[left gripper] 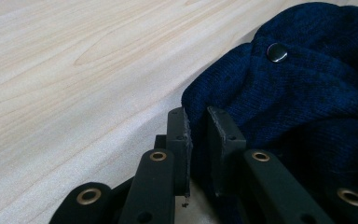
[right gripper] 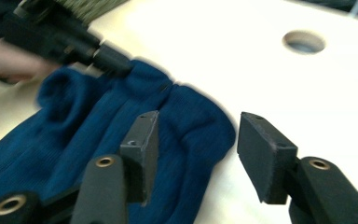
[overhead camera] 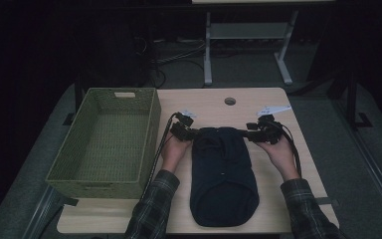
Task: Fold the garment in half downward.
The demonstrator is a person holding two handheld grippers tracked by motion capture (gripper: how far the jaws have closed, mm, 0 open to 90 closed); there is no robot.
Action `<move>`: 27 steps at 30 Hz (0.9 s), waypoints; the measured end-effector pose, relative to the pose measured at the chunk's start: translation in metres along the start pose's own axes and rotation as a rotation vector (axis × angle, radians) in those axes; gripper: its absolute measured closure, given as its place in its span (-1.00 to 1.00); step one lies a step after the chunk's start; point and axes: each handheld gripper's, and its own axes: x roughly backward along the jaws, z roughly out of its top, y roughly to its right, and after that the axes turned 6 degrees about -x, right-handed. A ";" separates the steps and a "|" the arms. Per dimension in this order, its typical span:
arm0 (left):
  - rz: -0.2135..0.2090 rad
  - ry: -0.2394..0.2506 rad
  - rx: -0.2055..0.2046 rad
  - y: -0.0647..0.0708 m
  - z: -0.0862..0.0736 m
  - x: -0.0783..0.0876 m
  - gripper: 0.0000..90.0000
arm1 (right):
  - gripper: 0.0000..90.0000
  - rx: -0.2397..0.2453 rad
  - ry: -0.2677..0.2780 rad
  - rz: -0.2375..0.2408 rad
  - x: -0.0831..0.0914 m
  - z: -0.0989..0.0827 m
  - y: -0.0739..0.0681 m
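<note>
A navy knitted garment [overhead camera: 224,174] lies flat along the wooden table [overhead camera: 214,102], its far edge between the two hands. At that edge's left corner my left gripper [overhead camera: 191,133] has its jaws nearly together. In the left gripper view, the left gripper [left gripper: 198,114] pinches a fold of the garment [left gripper: 307,107] near a dark snap button [left gripper: 277,52]. My right gripper [overhead camera: 248,133] is at the right corner. In the right gripper view, the right gripper [right gripper: 199,116] stands open with the garment's corner [right gripper: 200,135] lying between its pads, untouched. The left gripper [right gripper: 116,63] holds the far corner there.
A green woven basket [overhead camera: 151,134], empty, stands at the table's left, close beside the left hand. A round cable hole [overhead camera: 230,101] is in the tabletop beyond the garment. Bare wood lies right of the garment. Beyond the table, a desk frame stands on dark floor.
</note>
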 end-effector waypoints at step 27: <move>-0.003 -0.001 0.006 -0.001 0.000 0.000 0.76 | 0.18 -0.033 -0.200 -0.048 -0.071 -0.001 0.028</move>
